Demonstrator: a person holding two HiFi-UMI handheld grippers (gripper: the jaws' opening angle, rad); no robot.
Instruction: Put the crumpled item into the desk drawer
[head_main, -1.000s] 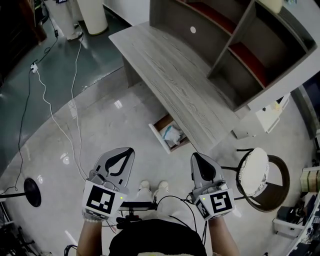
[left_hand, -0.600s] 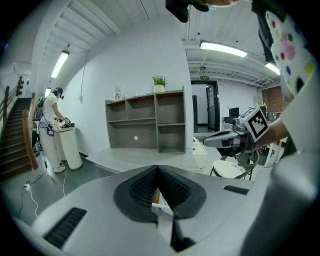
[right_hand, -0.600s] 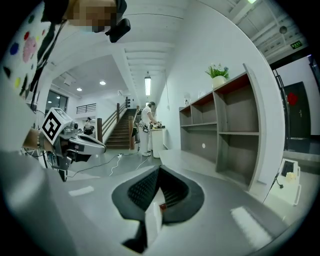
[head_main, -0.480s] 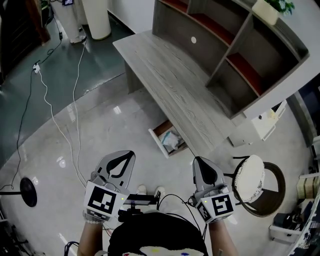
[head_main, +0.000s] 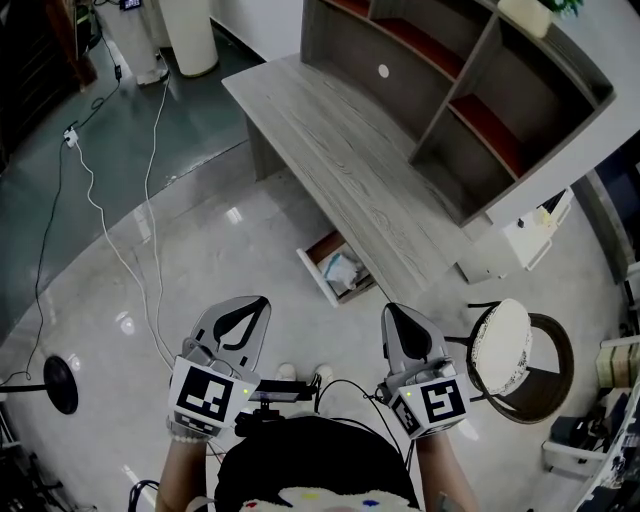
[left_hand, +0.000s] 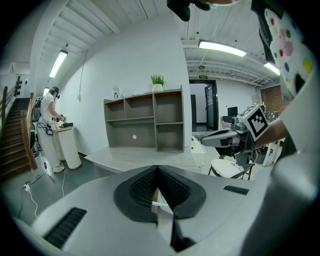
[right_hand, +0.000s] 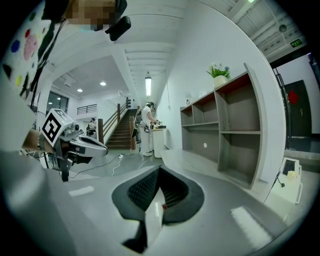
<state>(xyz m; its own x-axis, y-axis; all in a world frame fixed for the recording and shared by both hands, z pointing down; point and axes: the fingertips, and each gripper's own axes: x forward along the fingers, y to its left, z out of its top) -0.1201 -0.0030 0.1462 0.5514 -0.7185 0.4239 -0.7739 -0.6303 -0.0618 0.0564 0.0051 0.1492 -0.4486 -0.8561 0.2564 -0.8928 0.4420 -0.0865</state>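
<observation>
The desk drawer (head_main: 312, 262) stands pulled open under the grey wooden desk (head_main: 340, 150). A pale crumpled item (head_main: 343, 270) lies inside it. My left gripper (head_main: 256, 301) is shut and empty, held close to my body over the floor, well short of the drawer. My right gripper (head_main: 390, 311) is also shut with nothing in it, level with the left and to the drawer's near right. In the left gripper view the left gripper's (left_hand: 157, 168) pads meet; the right gripper's (right_hand: 159, 168) do the same in its own view.
A grey shelf unit (head_main: 470, 90) stands on the desk's far side. A round stool (head_main: 505, 345) is at the right. White cables (head_main: 150, 230) run over the shiny floor at the left, near a black stand base (head_main: 60, 382). A person (left_hand: 50, 107) works at a far counter.
The head view swayed a little. Both grippers stay shut in about the same place before my body, and the drawer stays open with the item in it.
</observation>
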